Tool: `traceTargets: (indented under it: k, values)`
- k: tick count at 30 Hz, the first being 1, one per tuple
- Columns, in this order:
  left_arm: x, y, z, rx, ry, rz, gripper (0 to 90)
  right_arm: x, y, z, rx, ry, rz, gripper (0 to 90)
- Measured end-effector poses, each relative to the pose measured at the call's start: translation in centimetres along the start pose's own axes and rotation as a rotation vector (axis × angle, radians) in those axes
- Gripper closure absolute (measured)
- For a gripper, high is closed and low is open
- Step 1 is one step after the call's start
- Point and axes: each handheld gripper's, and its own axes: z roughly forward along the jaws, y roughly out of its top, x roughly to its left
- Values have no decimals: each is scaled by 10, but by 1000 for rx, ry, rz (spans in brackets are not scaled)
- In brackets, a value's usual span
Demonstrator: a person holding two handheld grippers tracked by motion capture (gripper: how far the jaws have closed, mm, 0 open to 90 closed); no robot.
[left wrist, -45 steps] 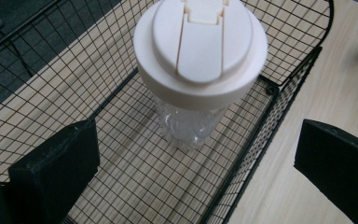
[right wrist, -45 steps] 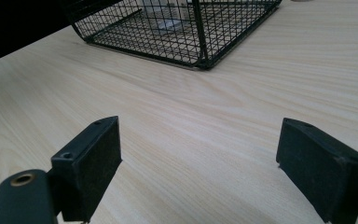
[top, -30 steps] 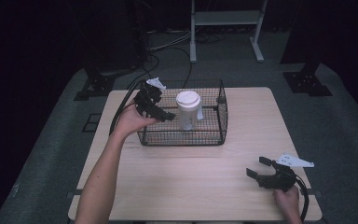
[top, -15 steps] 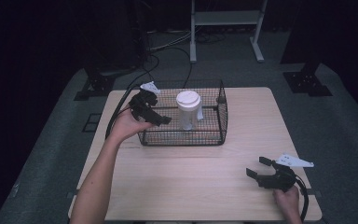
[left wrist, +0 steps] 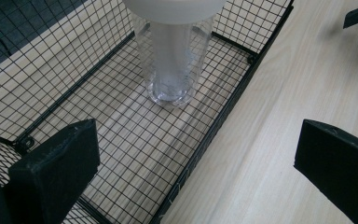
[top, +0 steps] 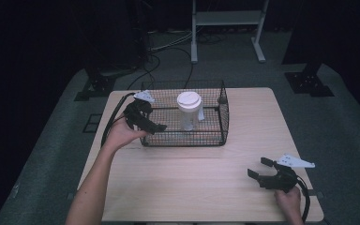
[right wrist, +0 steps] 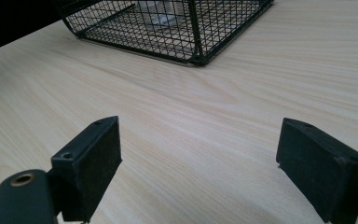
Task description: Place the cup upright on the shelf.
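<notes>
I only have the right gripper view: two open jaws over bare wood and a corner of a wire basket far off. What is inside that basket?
Observer: A clear plastic cup with a white lid stands upright on the floor of the wire basket.
Operator: Where is the other gripper?
Observer: The left gripper sits at the basket's left end, over its rim, in the high view.
Operator: Is it holding the cup?
Observer: No. In the left gripper view its jaws stand wide open, and the cup is beyond them, untouched.
Operator: And where is mine on the table?
Observer: The right gripper is near the table's front right corner, well apart from the basket.
</notes>
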Motion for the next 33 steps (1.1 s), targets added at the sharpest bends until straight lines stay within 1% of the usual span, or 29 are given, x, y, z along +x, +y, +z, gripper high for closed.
traceTargets:
  k: [1, 8, 12, 20, 23, 26, 28, 33]
  values:
    - [-2, -1, -1, -5, -3, -1, 0, 0, 0, 0, 1, -1, 1, 129]
    - [-13, -2, -4, -12, -7, 39, 0, 0, 0, 0, 0, -5, 1, 129]
    - [-21, -5, -5, -19, -7, 53, 0, -1, 0, 0, 2, -6, 5, 129]
    - [-31, -20, -5, -33, -14, 65, 0, -1, 0, 0, 3, -9, 0, 129]
    - [-34, -24, -4, -38, -24, 72, 0, 0, 0, 0, 8, -9, 7, 129]
    - [-38, -29, -4, -31, -32, 76, 0, 0, 0, 0, 7, -10, 6, 129]
    - [-41, -32, -5, -36, -31, 84, 0, 0, 0, 0, 9, -10, 6, 129]
    - [-45, -40, -7, -61, -36, 73, 0, 0, 0, 0, 12, -12, 3, 129]
